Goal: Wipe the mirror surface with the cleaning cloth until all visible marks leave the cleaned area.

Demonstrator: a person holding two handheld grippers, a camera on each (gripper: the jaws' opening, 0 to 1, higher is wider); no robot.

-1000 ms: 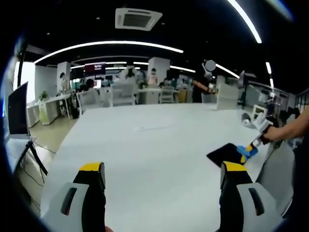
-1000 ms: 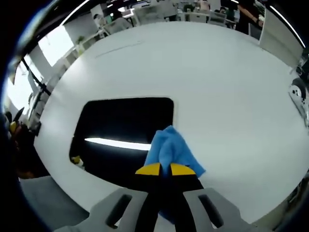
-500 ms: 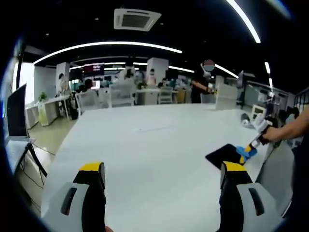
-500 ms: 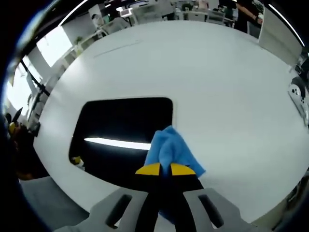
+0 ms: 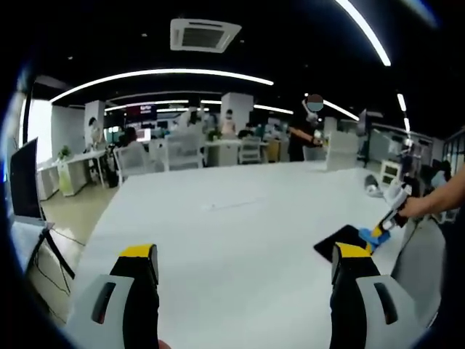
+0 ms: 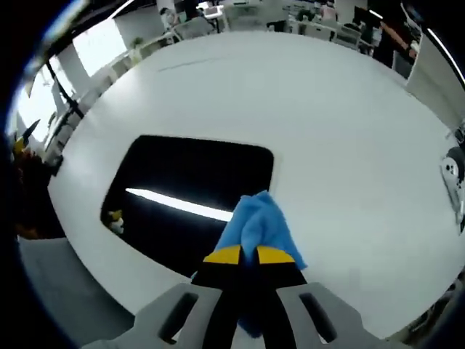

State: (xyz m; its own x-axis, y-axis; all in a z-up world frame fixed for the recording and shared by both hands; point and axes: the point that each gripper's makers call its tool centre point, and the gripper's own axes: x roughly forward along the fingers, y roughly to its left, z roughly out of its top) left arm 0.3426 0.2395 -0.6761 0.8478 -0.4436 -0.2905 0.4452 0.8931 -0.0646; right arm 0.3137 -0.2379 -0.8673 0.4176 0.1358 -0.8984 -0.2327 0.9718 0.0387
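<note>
A dark rectangular mirror [image 6: 190, 195] lies flat on the white table [image 6: 320, 123] and reflects a ceiling light as a bright streak. My right gripper [image 6: 243, 254] is shut on a blue cleaning cloth [image 6: 256, 227], which rests over the mirror's near right corner. In the left gripper view the mirror [image 5: 343, 240] shows far to the right, with the cloth [image 5: 369, 235] and the right gripper [image 5: 386, 218] held by a person's hand. My left gripper [image 5: 243, 262] stands open above the table with nothing between its jaws.
A white object [image 6: 455, 171] lies at the table's right edge. Beyond the far edge of the table [image 5: 232, 218] stand office desks, chairs [image 5: 182, 149] and several people. A dark monitor on a stand [image 5: 25, 182] is at the left.
The right gripper view has shifted and rolled a little, so the mirror now sits slightly more to the right in it; the cloth stays at the same corner. The left gripper view rose slightly.
</note>
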